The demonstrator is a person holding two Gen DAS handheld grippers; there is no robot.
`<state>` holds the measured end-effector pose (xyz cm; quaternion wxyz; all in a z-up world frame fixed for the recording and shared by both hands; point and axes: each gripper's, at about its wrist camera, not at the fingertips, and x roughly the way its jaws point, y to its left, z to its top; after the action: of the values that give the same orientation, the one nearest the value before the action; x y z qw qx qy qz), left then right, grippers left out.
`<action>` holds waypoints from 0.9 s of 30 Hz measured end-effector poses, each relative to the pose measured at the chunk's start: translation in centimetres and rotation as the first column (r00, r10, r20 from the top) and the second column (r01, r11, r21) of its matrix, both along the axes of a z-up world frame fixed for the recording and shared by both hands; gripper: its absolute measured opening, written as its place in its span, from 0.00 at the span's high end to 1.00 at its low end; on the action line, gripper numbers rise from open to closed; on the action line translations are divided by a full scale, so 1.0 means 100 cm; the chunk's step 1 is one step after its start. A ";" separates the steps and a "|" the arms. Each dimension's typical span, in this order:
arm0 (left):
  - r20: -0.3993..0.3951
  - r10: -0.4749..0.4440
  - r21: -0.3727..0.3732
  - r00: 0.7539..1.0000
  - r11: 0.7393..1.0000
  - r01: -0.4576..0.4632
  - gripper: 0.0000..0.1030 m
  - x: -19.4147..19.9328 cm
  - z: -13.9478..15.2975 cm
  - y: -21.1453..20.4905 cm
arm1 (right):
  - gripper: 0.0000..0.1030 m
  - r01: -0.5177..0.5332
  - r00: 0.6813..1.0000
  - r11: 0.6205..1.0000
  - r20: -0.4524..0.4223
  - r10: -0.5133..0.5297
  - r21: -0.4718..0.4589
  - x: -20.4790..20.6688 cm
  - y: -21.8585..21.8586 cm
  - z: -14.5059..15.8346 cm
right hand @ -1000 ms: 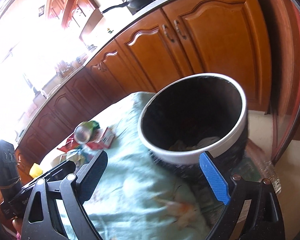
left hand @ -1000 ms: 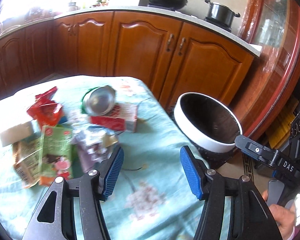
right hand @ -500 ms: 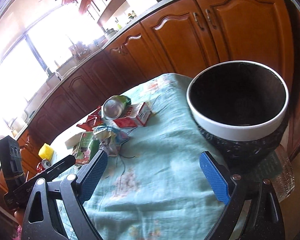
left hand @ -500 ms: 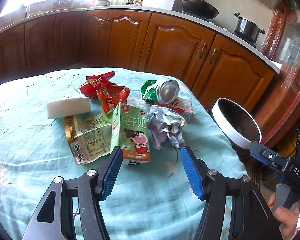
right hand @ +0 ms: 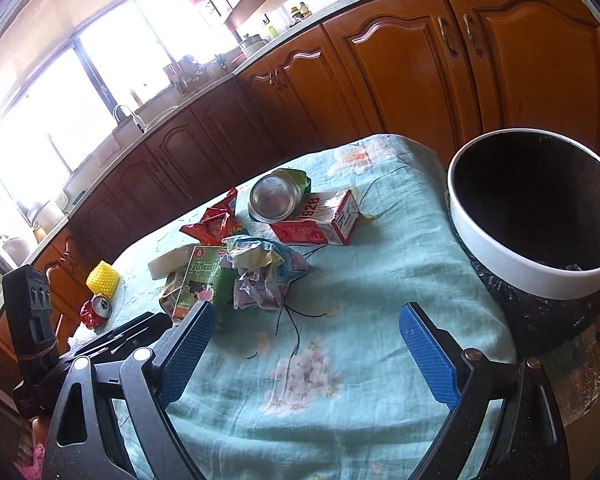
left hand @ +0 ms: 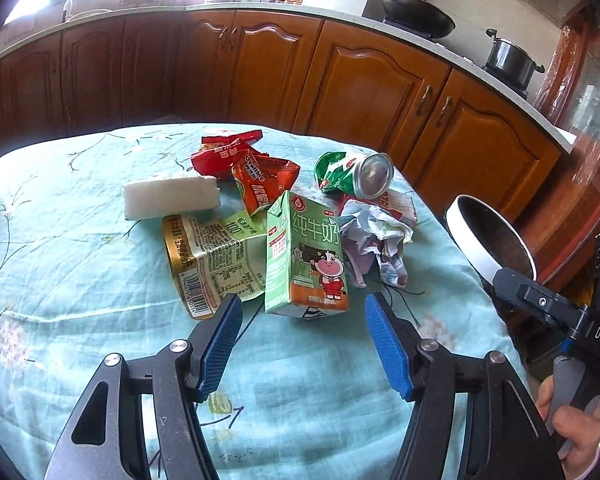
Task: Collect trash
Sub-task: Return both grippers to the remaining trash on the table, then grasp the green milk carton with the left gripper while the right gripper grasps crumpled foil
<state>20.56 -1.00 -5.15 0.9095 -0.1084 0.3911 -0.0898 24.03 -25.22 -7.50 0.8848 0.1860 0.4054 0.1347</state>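
A heap of trash lies on the teal tablecloth [left hand: 60, 272]: a green milk carton [left hand: 306, 256], a crumpled paper wad [left hand: 374, 236], a flattened label wrapper [left hand: 212, 256], red snack bags [left hand: 256, 172], a green can [left hand: 360, 172] and a red-white carton [right hand: 320, 224]. My left gripper [left hand: 302, 320] is open and empty, just in front of the milk carton. My right gripper [right hand: 304, 328] is open and empty, above the cloth near the paper wad [right hand: 264, 272]. A black bin with a white rim [right hand: 536, 216] stands at the table's right edge.
A white block [left hand: 170, 198] lies left of the heap. A yellow ribbed object [right hand: 103, 278] and a crushed red can [right hand: 96, 310] lie at the far left. Wooden cabinets [left hand: 340, 88] with a pan and a pot run behind the table.
Both grippers have swung left from the bin toward the trash heap. My left gripper now faces the milk carton up close. Both stay open and empty.
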 end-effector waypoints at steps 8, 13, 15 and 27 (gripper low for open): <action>-0.033 -0.010 -0.001 0.999 1.000 0.010 0.40 0.025 -0.011 0.000 | 0.20 -0.073 0.997 0.997 -0.018 0.073 -0.001 0.034 0.026 -0.007; -0.060 -0.026 -0.007 0.998 1.000 0.026 0.41 0.041 -0.020 -0.004 | 0.32 -0.106 0.994 0.994 -0.033 0.106 0.001 0.061 0.040 -0.016; -0.067 -0.044 -0.011 0.997 0.999 0.043 0.49 0.046 -0.024 -0.007 | 0.42 -0.119 0.992 0.993 -0.045 0.119 0.010 0.071 0.043 -0.022; 0.003 -0.095 0.038 0.996 0.995 0.094 0.91 0.044 -0.017 -0.016 | 0.97 -0.119 0.993 0.993 -0.021 0.119 0.007 0.058 0.032 -0.021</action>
<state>24.99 -2.61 -6.86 0.9071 -0.0726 0.3951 -0.1257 29.87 -22.06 -9.65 0.8702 0.1658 0.4248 0.1863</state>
